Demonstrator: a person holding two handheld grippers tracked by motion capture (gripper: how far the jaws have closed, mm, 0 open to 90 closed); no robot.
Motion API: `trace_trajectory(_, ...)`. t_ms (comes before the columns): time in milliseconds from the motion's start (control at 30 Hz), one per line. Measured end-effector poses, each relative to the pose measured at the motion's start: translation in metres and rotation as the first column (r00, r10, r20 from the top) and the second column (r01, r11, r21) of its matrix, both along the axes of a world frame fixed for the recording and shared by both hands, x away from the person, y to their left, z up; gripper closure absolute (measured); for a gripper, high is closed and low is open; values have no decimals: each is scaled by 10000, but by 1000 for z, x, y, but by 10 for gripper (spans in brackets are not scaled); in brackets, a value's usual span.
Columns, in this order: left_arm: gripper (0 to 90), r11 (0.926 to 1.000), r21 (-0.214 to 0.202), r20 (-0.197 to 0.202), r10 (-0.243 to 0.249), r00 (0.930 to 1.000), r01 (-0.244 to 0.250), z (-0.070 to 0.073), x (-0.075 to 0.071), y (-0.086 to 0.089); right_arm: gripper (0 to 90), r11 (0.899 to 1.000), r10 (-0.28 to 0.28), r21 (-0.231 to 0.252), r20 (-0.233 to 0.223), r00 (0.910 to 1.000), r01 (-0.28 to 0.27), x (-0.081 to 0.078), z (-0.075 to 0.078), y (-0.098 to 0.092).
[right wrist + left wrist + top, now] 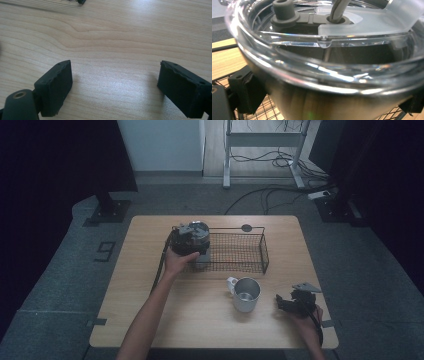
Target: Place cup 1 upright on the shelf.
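left tongs (pixel 324 105) pinching steel tumbler (pixel 324 100) over wire basket (pixel 240 251); right tongs (pixel 115 85) spread, empty, on table (pixel 112 37).

place: lab or studio | signs: black curtains hanging around wooden table (pixel 150 285), cables (pixel 270 195) trailing across grey carpet, desk frame (pixel 262 150) standing behind

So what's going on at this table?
A person works with a claw in each hand. The left claw grips a steel tumbler with a clear lid at the left end of a wire basket. The right claw rests open over the bare table, holding nothing. A steel mug stands on the table between the two.
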State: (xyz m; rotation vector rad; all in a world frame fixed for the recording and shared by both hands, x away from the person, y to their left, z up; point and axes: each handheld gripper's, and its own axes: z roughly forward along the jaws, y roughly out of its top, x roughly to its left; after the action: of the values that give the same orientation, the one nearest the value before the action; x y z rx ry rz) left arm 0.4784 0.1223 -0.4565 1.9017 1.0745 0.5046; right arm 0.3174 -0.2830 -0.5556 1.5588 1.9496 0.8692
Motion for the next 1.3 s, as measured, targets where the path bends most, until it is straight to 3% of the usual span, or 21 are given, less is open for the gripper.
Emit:
trace_trajectory(833, 36, 9993, 351, 26, 107, 9999, -108, -13, -5, 0, 124, 10000, -16, -2, 6, 10000, 16, 0, 0, 0)
trace_trajectory(900, 28, 9996, 212, 7, 166, 9999, -166, -12, -5, 0, 124, 10000, -16, 0, 7, 10000, 16, 0, 0, 0)
trace_trajectory(1033, 14, 9993, -206, 332, 334, 9989, -327, -7, -9, 2, 124, 10000, -14, -3, 6, 10000, 14, 0, 0, 0)
trace_trajectory(1300, 0, 9994, -273, 580, 215, 9981, -199, -1, -17, 8, 124, 10000, -18, 2, -1, 10000, 18, 0, 0, 0)
